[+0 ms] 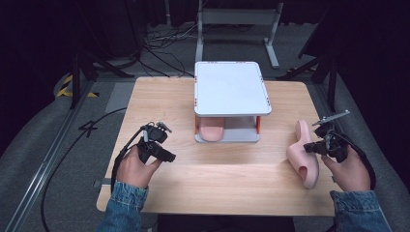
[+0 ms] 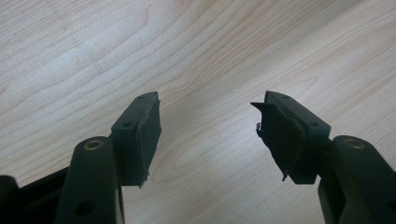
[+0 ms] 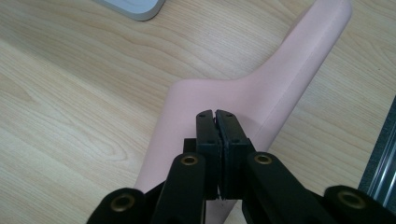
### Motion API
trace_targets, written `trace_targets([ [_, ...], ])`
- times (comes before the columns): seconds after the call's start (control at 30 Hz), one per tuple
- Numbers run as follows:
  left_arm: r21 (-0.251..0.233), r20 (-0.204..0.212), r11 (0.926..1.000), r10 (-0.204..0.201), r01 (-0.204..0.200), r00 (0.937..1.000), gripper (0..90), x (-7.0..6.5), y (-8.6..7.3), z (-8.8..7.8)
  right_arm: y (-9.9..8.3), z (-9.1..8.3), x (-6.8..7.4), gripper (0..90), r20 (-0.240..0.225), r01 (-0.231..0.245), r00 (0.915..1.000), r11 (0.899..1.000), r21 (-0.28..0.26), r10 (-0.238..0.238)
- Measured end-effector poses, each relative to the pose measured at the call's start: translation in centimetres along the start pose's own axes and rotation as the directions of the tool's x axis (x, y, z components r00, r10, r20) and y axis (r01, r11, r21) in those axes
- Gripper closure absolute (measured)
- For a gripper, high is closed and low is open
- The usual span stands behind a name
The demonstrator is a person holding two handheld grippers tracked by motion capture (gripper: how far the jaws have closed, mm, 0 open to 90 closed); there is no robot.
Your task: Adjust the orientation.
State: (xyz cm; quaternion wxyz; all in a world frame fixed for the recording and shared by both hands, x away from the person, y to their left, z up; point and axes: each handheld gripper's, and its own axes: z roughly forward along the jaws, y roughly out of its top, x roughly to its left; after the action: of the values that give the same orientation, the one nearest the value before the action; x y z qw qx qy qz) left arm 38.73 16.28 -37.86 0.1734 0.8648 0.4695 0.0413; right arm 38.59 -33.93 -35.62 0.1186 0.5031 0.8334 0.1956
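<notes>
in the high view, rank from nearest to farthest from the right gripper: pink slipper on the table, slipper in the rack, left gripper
1. Pink slipper, pinched by the right gripper at the table's right edge.
2. Slipper in the rack, lower shelf, centre.
3. Left gripper, open, at the table's left.

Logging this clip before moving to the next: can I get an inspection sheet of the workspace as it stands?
Surface: wooden table, bare in front.
Job's things: one pink slipper at the right edge, pinched by the right gripper; another pink slipper on the lower shelf of the white rack.
Clutter: nothing seen.
Grippers: right shut on the slipper's edge; left gripper open over bare wood.
Cables: black cable trails off the left side.
Surroundings: dark floor, metal frame behind.
</notes>
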Motion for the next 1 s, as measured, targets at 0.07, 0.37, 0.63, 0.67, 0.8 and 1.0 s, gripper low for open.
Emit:
trace_targets([
  [0.07,0.005,0.002,1.0,0.006,-0.007,1.0,38.5,0.0,0.1,0.0,-0.3,-0.3,-0.4,89.0,-0.001,-0.015,0.9999,1.0,-0.005,0.015],
  [0.37,0.011,0.016,0.9995,0.031,-0.031,0.9994,38.5,-0.5,1.2,0.6,-2.5,-1.6,-2.8,89.4,0.053,-0.104,0.993,0.994,-0.031,0.106],
  [0.63,0.022,0.027,0.9987,0.045,-0.046,0.9986,38.5,-0.9,2.1,1.2,-4.6,-1.5,-4.8,89.8,0.173,-0.195,0.9665,0.981,0.015,0.189],
  [0.67,0.025,0.034,0.9987,0.045,-0.046,0.9984,38.4,-1.0,2.2,1.3,-4.8,-1.4,-5.0,89.8,0.182,-0.203,0.9636,0.979,0.022,0.196],
  [0.8,0.025,0.039,0.9985,0.048,-0.049,0.9981,38.4,-1.1,2.4,1.4,-5.9,-0.2,-6.2,89.7,0.146,-0.256,0.9592,0.964,0.079,0.242],
  [1.0,0.021,0.037,0.9983,0.054,-0.054,0.9979,38.4,-0.9,2.6,1.3,-5.2,2.7,-4.7,89.7,0.044,-0.184,0.9828,0.974,0.132,0.179],
])
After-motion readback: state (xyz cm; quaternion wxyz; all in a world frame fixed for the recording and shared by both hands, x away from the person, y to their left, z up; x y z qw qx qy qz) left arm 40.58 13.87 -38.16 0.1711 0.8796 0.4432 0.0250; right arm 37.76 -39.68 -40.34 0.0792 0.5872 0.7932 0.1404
